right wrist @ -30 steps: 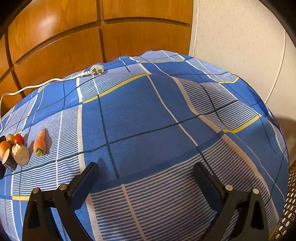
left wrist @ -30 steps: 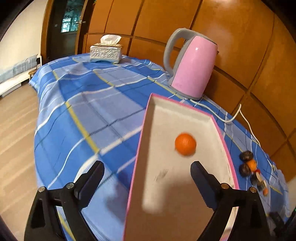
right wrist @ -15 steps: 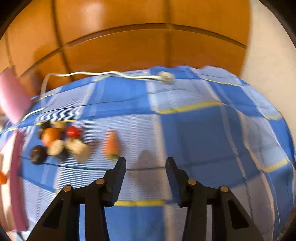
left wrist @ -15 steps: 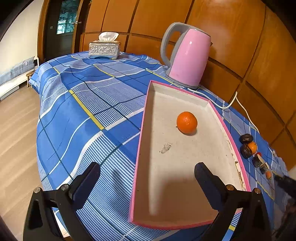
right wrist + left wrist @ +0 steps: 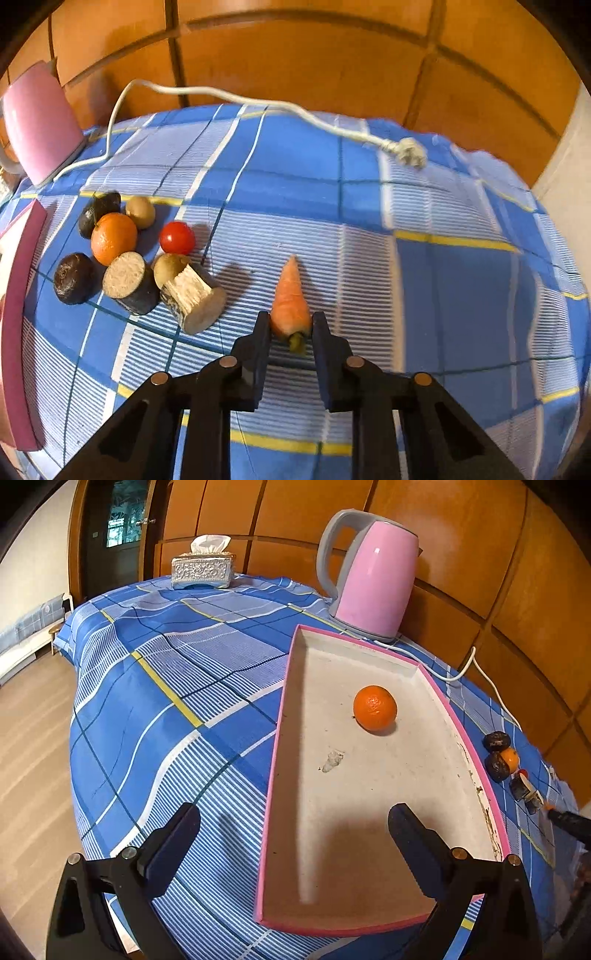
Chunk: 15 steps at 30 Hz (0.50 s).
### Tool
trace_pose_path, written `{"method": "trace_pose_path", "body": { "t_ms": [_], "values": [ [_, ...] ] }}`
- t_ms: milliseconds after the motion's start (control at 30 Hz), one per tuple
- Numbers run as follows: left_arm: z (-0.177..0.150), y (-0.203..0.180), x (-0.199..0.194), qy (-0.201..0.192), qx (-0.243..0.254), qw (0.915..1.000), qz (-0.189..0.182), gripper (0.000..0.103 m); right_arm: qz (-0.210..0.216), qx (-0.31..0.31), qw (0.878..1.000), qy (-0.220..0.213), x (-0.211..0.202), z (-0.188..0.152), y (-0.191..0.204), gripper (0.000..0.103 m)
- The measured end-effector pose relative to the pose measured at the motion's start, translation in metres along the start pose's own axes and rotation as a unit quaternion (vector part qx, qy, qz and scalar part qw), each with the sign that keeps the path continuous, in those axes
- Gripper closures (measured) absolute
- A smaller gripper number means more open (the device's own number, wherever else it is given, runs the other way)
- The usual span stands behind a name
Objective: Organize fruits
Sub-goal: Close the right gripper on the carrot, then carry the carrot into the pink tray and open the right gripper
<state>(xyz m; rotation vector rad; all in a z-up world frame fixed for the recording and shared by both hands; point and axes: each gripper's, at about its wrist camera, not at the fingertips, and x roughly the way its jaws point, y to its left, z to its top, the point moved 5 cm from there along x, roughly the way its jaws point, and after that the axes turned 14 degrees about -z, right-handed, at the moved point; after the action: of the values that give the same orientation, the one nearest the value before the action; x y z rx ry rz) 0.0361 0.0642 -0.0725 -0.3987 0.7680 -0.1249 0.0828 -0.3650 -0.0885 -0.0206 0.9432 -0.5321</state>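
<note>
A pink-rimmed tray (image 5: pixel 291 686) lies on the blue plaid cloth and holds one orange (image 5: pixel 374 708). My left gripper (image 5: pixel 295 834) is open and empty over the tray's near end. In the right wrist view my right gripper (image 5: pixel 290 330) has its fingers closed against the thick end of a small carrot (image 5: pixel 290 295) lying on the cloth. To its left lie an orange (image 5: pixel 113 238), a cherry tomato (image 5: pixel 177 238), dark round fruits (image 5: pixel 73 277) and cut pieces (image 5: pixel 192 295). This pile also shows in the left wrist view (image 5: pixel 502 762).
A pink kettle (image 5: pixel 373 579) stands behind the tray, its white cord and plug (image 5: pixel 406 155) trailing over the cloth. A tissue box (image 5: pixel 203 570) sits at the far end. Wooden wall panels stand behind the table; the floor is on the left.
My right gripper swung left to the produce, narrowed and closed around the carrot's thick end. My left gripper pulled back from the tray, staying open.
</note>
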Motion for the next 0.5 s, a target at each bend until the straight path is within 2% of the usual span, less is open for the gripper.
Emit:
{"method": "trace_pose_path", "body": {
  "t_ms": [100,233,333,433,500],
  "values": [
    [-0.001,0.001,0.003,0.007,-0.002,1.0000,-0.001,0.001,0.031,0.015,0.999,-0.039,-0.034,0.003,-0.001,0.081],
    [0.000,-0.002,0.003,0.008,0.003,0.9999,-0.011,0.001,0.125,-0.024,0.989,-0.080,-0.082,0.009,0.037,0.081],
    [0.001,-0.002,0.003,0.010,0.002,0.9999,-0.011,0.001,0.202,-0.083,0.972,-0.082,-0.106,0.007,0.093,0.081],
    [0.000,0.000,0.004,0.014,-0.005,0.9998,-0.012,0.001,0.249,-0.130,0.957,-0.072,-0.118,-0.002,0.148,0.081],
    [-0.001,0.000,0.005,0.017,-0.006,0.9998,-0.012,0.001,0.266,-0.156,0.949,-0.066,-0.124,-0.009,0.179,0.081]
  ]
}}
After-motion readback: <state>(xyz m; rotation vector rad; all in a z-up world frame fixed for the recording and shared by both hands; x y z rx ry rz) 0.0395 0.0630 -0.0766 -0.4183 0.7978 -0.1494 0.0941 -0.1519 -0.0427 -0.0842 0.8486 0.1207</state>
